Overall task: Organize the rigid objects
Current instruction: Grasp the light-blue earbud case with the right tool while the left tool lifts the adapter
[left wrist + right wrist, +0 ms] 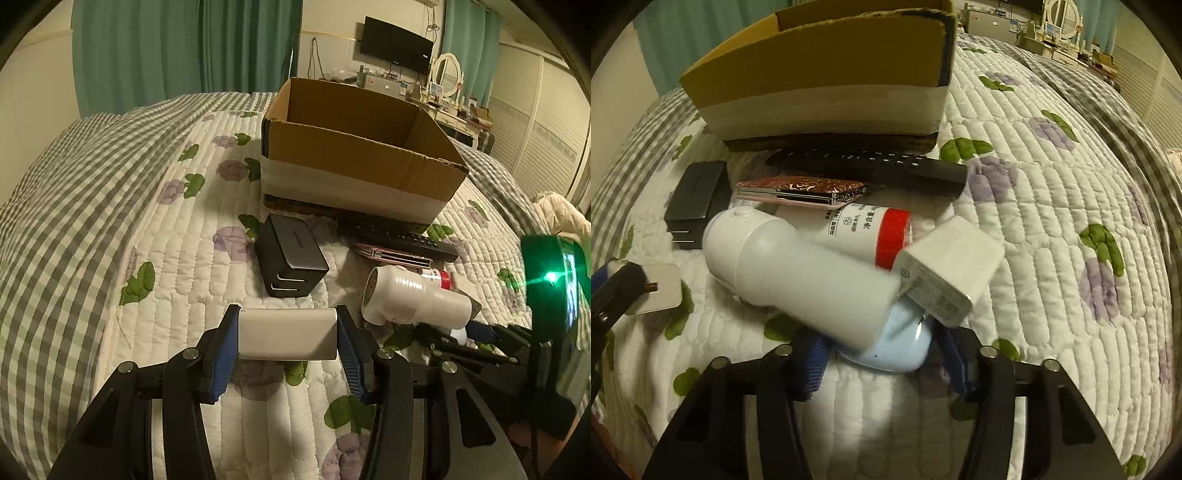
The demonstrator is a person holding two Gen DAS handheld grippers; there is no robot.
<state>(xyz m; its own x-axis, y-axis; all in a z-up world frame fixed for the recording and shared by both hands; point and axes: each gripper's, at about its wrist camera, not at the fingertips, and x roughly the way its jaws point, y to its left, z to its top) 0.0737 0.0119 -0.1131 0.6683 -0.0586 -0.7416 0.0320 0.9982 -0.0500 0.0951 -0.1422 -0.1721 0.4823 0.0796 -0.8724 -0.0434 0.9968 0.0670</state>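
Pinching the white charger, the left gripper is being carried toward the cardboard box at twelve o'clock; slipping is being risked. The right gripper is being held apart around the pale blue case, so the white shaver overlapping it could be toppled.

White charger clamped level above quilt.

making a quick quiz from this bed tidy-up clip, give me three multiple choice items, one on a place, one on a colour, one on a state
1. Where does the black remote lie?
A. inside the box
B. on the quilt against the cardboard box
C. on the floor

2. What colour is the white bottle's cap?
A. red
B. green
C. yellow

3. What is the left gripper doing?
A. open over the quilt
B. shut on the black charger
C. shut on the white charger

Answers: B, it lies along the box's base; A, red band at its end; C, blue pads press both its sides.
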